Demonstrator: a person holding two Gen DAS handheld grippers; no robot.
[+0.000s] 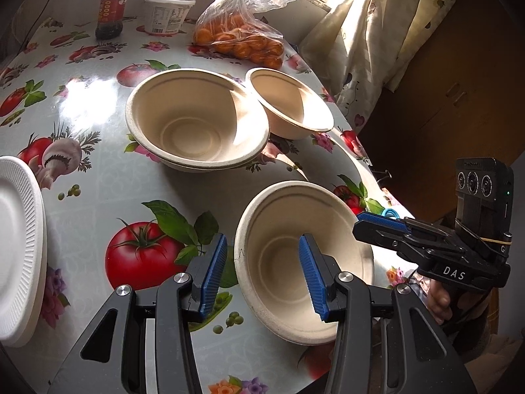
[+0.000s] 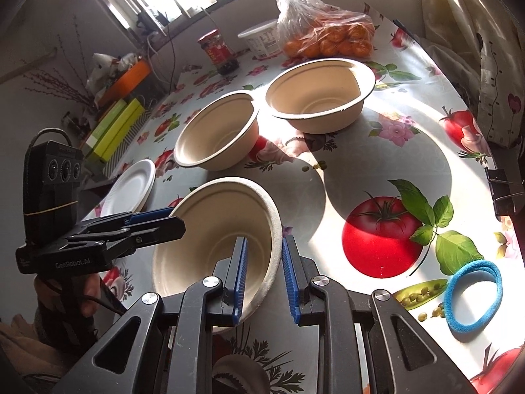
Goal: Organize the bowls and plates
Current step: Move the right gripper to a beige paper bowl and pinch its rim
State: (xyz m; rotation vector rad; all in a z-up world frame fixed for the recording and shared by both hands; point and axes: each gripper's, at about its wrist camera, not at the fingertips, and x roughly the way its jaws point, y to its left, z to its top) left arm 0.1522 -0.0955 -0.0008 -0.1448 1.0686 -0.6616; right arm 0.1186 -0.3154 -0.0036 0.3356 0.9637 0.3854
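Nearest beige paper bowl (image 2: 213, 249): right claw (image 2: 262, 279) parted astride its rim, not clenched. Left claw (image 1: 262, 275) released. Shallow bite could tip it off the table (image 2: 377, 151).

The table (image 2: 377, 164) wears a glossy cloth printed with tomatoes, peas and flowers. On it sit three beige bowls: the nearest bowl (image 2: 213, 243), a middle bowl (image 2: 218, 131) and a far bowl (image 2: 320, 93). White plates (image 2: 133, 187), a jar (image 2: 218, 51), a tub (image 2: 261, 39), bagged oranges (image 2: 328, 39) and a blue hair band (image 2: 474, 295) lie there too.
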